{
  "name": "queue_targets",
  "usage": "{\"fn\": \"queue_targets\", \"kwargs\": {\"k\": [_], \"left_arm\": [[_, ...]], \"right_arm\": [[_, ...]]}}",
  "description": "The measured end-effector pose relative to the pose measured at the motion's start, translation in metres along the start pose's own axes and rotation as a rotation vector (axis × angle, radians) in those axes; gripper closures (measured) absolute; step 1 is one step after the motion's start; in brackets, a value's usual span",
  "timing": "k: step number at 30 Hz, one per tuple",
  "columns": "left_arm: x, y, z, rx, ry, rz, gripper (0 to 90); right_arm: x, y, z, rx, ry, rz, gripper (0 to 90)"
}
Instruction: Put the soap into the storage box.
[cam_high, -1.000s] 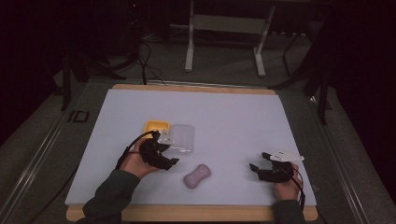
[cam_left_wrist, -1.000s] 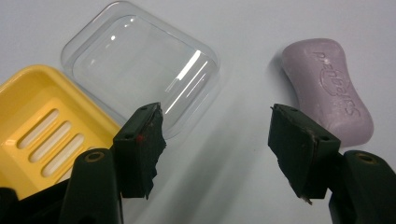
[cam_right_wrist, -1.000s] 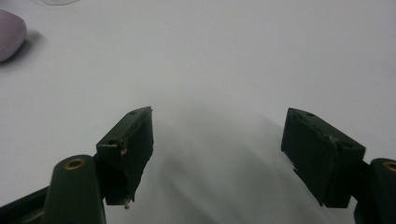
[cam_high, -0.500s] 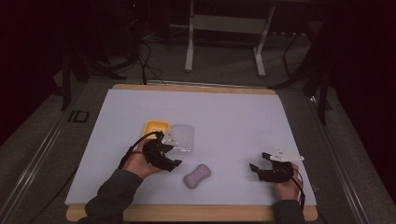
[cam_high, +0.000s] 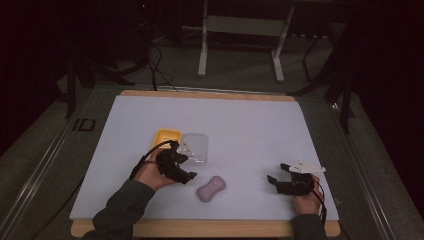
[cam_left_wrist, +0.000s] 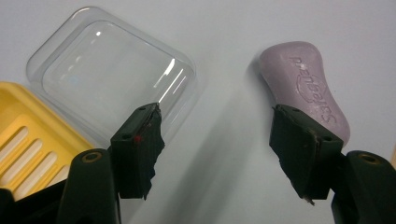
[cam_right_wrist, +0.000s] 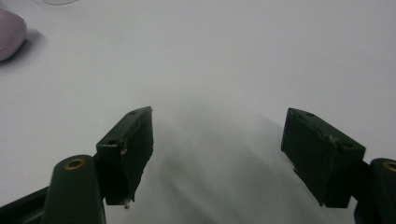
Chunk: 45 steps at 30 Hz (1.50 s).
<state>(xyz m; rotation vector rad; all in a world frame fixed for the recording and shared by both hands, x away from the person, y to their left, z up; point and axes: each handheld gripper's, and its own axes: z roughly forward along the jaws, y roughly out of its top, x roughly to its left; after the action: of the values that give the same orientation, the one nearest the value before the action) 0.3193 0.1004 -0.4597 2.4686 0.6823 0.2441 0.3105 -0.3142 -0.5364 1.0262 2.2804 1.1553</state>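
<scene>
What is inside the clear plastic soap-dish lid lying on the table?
Nothing: through the clear plastic lid only the white table surface shows. It lies beside the yellow ribbed soap tray. Its near edge is covered by one finger of the left tongs.

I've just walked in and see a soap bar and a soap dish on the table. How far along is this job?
Early, I'd say. Done: the clear lid lies off, beside the yellow soap dish. In hand: nothing yet; the left gripper hangs open between lid and soap bar, gripping neither. The right gripper is open over bare table. Left, probably: soap into dish, lid on.
</scene>
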Motion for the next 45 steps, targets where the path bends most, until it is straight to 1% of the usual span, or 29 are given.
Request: {"fn": "queue_targets", "kwargs": {"k": [6, 9, 13, 22, 25, 29, 37, 40, 45], "left_arm": [[-0.002, 0.004, 0.002, 0.012, -0.010, 0.006, 35.0], [-0.004, 0.005, 0.003, 0.004, -0.028, 0.000, 34.7], [-0.005, 0.006, 0.004, 0.009, -0.031, 0.007, 34.5], [-0.009, 0.010, 0.006, 0.011, -0.041, 0.005, 33.5], [-0.009, 0.010, 0.006, 0.016, -0.042, 0.008, 33.4], [-0.010, 0.010, 0.007, 0.026, -0.034, 0.001, 33.5], [-0.014, 0.013, 0.008, 0.032, -0.029, 0.001, 33.6], [-0.016, 0.015, 0.009, 0.032, -0.034, -0.004, 33.6], [-0.019, 0.017, 0.011, 0.037, -0.036, 0.003, 33.6]], "right_arm": [[0.000, 0.000, 0.000, -0.001, 0.001, 0.000, 24.8], [0.000, 0.000, 0.000, 0.000, 0.000, -0.001, 24.8], [0.000, 0.000, 0.000, 0.000, 0.001, -0.001, 24.8], [0.000, 0.000, 0.000, 0.000, 0.002, -0.003, 24.8], [0.000, 0.000, 0.000, 0.001, 0.002, -0.004, 24.9], [0.000, 0.000, 0.000, 0.001, 0.002, -0.004, 24.9], [0.000, 0.000, 0.000, 0.002, 0.003, -0.004, 24.8], [0.000, 0.000, 0.000, 0.002, 0.003, -0.004, 24.8], [0.000, 0.000, 0.000, 0.002, 0.002, -0.004, 24.8]]}}
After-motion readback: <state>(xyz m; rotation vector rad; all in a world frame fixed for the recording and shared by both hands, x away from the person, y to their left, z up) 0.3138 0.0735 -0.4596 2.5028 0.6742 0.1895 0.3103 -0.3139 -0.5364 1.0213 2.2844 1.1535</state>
